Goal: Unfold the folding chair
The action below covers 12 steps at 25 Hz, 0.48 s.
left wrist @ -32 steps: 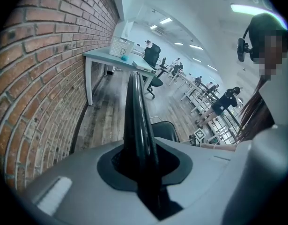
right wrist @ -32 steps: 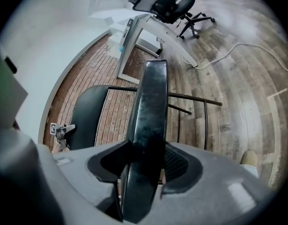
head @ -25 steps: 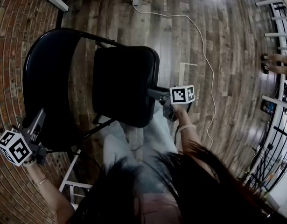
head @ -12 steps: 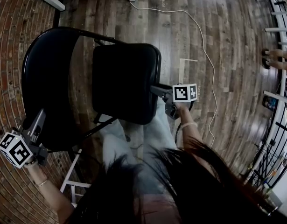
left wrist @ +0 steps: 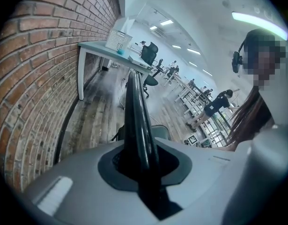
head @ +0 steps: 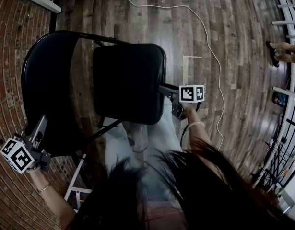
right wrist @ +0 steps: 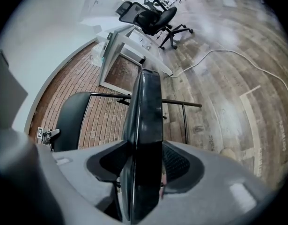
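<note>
While the folding chair (head: 123, 75) stands on the wooden floor (head: 233, 61) close to the brick wall (head: 5, 66), both tongs have a hold on it.

Far left: left tongs (head: 40, 127) pinch the lower edge of the backrest (head: 46, 90). The left gripper view shows the glossy black rim (left wrist: 136, 121) running up between the jaws, pads pressed to it.

Centre: the seat (head: 130, 95) lies nearly flat and well apart from the backrest. Judged close to fully open, though the frame links under it are hidden, so seating is unconfirmed.

Right of centre: right tongs (head: 165, 89) clamp the seat's front edge. In the right gripper view the pad edge (right wrist: 144, 125) is seen edge-on, filling the gap between the jaws.

Risks noted:
- Both held surfaces are smooth and rounded. A hard downward push could slide the right tongs off the seat edge.
- Grip on the backrest is at one corner only. Uneven force may twist the frame or skid its feet on the wood.
- The person's legs (head: 154, 133) sit just beside the seat front, so a sudden drop of the seat could strike them.

Far right: a white cable (head: 210, 56) trails on the floor, well apart from the chair. No concern yet.
</note>
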Motion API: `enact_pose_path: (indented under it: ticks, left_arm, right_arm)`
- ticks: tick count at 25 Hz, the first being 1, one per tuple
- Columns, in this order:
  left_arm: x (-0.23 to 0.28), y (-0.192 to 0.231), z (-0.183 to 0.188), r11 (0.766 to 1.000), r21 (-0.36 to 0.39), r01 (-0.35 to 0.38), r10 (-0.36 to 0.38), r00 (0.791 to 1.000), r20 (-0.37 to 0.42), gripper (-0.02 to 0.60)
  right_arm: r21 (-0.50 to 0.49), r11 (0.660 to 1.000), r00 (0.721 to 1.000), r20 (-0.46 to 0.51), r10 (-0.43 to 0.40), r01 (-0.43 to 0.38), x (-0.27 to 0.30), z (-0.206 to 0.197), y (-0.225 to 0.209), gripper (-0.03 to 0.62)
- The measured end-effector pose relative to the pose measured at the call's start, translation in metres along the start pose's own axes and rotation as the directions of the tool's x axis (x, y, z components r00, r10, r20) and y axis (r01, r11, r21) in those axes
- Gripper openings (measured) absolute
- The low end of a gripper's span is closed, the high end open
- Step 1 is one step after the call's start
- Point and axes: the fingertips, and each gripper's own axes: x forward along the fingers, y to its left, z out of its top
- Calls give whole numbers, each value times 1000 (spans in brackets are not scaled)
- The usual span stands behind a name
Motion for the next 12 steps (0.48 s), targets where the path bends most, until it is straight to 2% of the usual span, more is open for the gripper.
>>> enact_pose_path:
  ticks: [12]
  left_arm:
    - [17, -8, -7, 1000, 6, 14, -14, 1000, -2, 63]
  right_arm:
    - [29, 999, 999, 46, -17, 15, -7, -1, -36, 222]
